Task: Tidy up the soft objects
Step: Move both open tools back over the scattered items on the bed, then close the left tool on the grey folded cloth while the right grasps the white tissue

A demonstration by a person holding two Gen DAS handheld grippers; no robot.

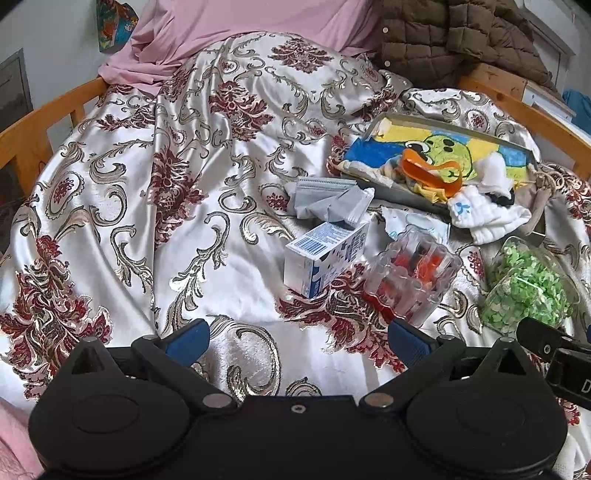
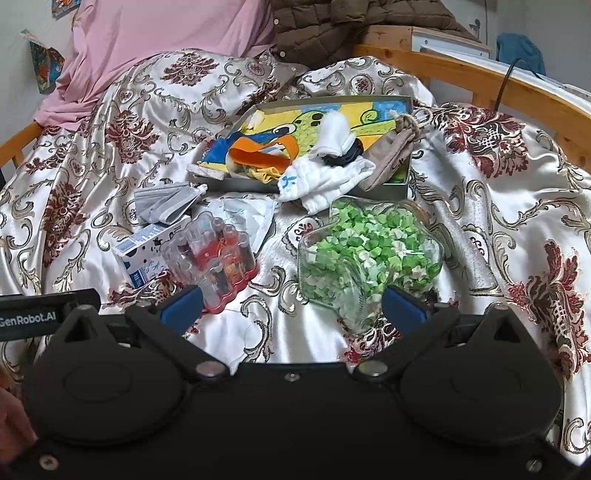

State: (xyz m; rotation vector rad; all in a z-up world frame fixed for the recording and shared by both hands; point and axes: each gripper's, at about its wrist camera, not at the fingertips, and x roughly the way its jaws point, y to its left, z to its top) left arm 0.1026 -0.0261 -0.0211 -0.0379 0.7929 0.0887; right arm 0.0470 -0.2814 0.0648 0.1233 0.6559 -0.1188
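Partly done: white folded cloths (image 2: 325, 181) and an orange strap (image 2: 258, 155) lie in the far grey tray (image 2: 406, 173); grey masks (image 1: 328, 201) remain on the bed. Left gripper (image 1: 298, 341) and right gripper (image 2: 291, 304) fingers wide, empty.

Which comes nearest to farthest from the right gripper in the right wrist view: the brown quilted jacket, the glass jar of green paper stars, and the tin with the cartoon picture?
1. Glass jar of green paper stars: just ahead of the open right gripper, lying on the bedspread, toward its right finger.
2. Tin with the cartoon picture: mid-bed, behind the jar, socks spilling over its front.
3. Brown quilted jacket: at the headboard.
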